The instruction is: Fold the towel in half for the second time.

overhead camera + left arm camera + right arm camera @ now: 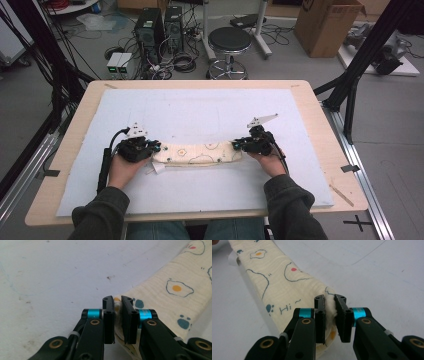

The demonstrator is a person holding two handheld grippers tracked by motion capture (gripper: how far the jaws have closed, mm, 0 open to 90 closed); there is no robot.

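A cream cloth (197, 153) printed with fried eggs and paw marks lies folded into a long band across the white mat (200, 115). My left gripper (156, 148) is shut on its left end; the left gripper view has the cloth (172, 287) pinched between the black jaws of my left gripper (118, 306). At the other end my right gripper (235, 145) is shut on the cloth, and in the right gripper view the cloth (284, 282) bunches between the jaws of the right gripper (330, 305). The band sags slightly between the two.
The mat covers most of a wooden table (80, 120). A small white tag (158, 169) pokes out beneath the cloth's left end. Beyond the table stand a black stool (229, 42), computer towers (157, 30) and a cardboard box (327, 25).
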